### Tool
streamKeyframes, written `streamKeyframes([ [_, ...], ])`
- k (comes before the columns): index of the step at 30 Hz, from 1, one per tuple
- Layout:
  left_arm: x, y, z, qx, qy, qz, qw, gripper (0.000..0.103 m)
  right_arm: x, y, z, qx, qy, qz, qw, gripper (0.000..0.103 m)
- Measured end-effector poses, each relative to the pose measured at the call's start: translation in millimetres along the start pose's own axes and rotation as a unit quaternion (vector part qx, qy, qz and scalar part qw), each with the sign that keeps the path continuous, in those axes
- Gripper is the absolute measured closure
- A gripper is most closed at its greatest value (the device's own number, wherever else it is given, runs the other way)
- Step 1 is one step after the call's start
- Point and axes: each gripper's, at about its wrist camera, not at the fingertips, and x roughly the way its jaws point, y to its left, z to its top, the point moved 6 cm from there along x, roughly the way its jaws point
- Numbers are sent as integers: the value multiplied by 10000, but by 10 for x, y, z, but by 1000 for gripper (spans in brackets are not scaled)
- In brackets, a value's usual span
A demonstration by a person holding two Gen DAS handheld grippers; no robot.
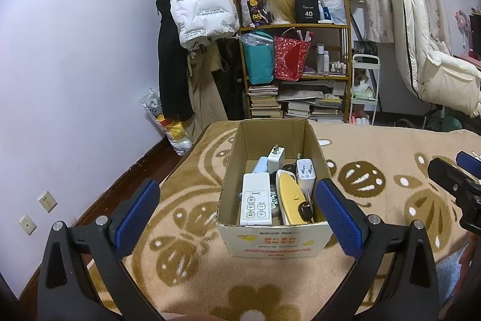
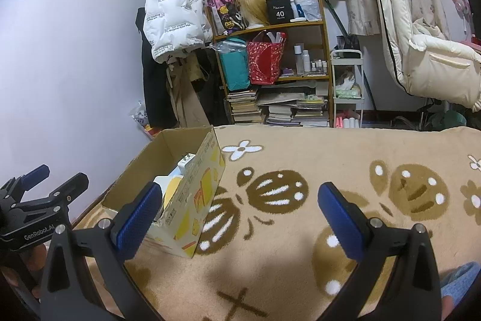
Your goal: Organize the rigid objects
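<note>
An open cardboard box [image 1: 272,236] sits on a tan patterned blanket [image 1: 375,146], holding a white remote [image 1: 255,202], a yellow oblong item [image 1: 291,197], two white chargers [image 1: 306,173] and a dark key [image 1: 305,209]. The left gripper [image 1: 239,214] hovers near the box's near end, fingers spread wide and empty. The right gripper [image 2: 240,218] hangs over bare blanket just right of the box, fingers also spread and empty.

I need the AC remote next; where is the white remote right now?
In the left wrist view, the white remote stands in the cardboard box at its near-left corner, left of the yellow case.
</note>
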Motion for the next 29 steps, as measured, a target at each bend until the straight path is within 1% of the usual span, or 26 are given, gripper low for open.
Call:
streamKeyframes([
  [7,1,-2,-2,5,2,-3,10000,1,-5,-1,5,0,8,-9,10000,0],
  [11,-2,1,-6,-1,17,-6,10000,1,-28,-18,30,-23,-63,-7,10000,0],
  [29,0,-5,-15,30,20,3,10000,1,-9,-58,47,-29,0,-2,10000,0],
])
